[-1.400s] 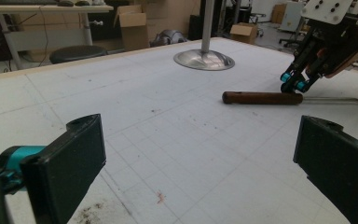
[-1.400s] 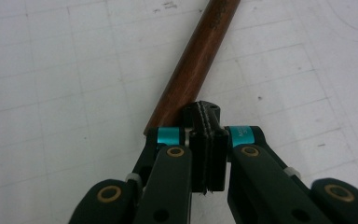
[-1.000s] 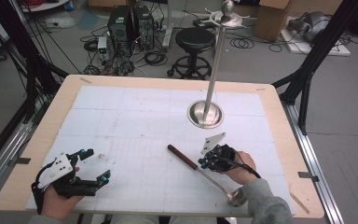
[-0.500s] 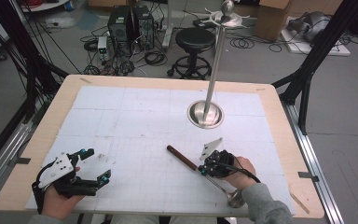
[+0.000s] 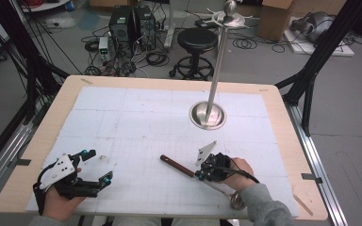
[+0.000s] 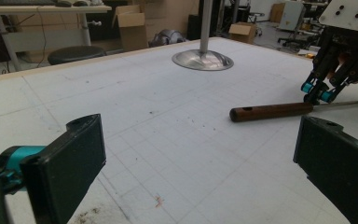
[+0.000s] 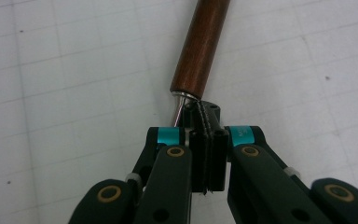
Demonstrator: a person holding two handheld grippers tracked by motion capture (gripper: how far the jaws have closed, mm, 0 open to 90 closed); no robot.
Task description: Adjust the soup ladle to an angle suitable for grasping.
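A ladle with a dark wooden handle [image 5: 176, 165] [image 6: 270, 112] [image 7: 203, 46] lies slanted on the white gridded mat, its metal bowl [image 5: 238, 201] near the table's front edge. My right gripper [image 5: 199, 175] [image 6: 318, 94] [image 7: 204, 109] is shut on the thin metal shaft just behind the wooden handle, with the hand over the shaft. Near the front left corner my left gripper [image 5: 99, 165] [image 6: 196, 158] rests low, jaws wide open with nothing between them, pointing toward the ladle.
A tall steel stand with a round base [image 5: 208, 115] [image 6: 203, 59] rises from the mat at the back right of centre, with hooks at its top [image 5: 228, 16]. The wooden table rim [image 5: 292, 141] frames the mat. A stool [image 5: 198, 40] stands beyond the table.
The right hand and the ladle it grips have shifted slightly toward the front left. The left gripper has stayed where it was.
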